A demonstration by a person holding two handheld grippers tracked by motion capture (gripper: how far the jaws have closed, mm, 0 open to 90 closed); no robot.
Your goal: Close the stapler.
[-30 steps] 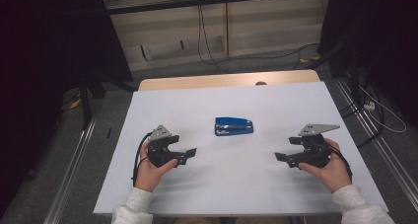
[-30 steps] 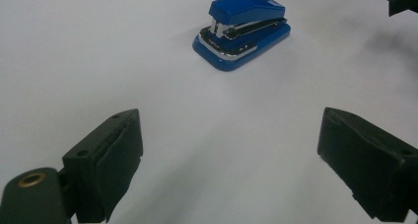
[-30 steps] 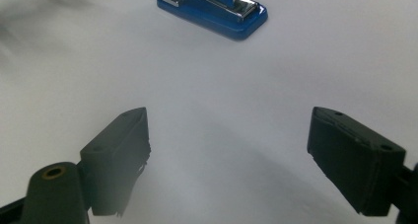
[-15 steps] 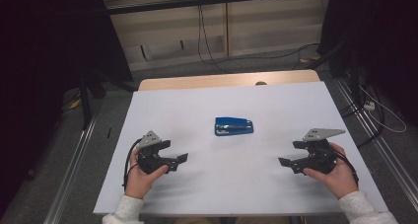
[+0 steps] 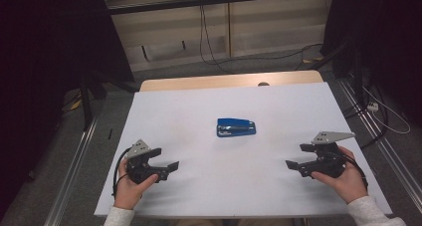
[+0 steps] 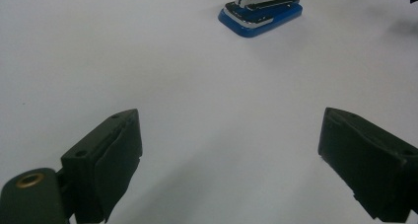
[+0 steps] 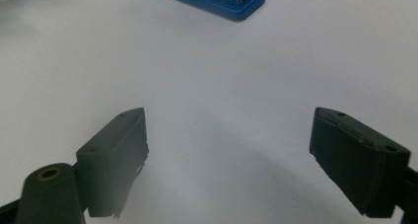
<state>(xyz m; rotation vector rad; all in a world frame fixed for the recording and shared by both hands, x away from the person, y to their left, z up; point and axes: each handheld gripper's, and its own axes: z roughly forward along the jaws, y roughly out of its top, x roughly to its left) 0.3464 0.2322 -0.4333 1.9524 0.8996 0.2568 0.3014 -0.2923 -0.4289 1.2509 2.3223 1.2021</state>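
Stapler: the blue stapler [image 5: 236, 127] lies flat near the middle of the white table [image 5: 298, 106], long axis running left to right.
Left tongs [image 5: 169, 167]: jaws wide apart, holding nothing, low at the near left edge; stapler ahead and to the right.
Right tongs [image 5: 294, 165]: equally wide and empty (near right edge); stapler ahead-left.
Nearer hand: roughly even, both well apart from it.
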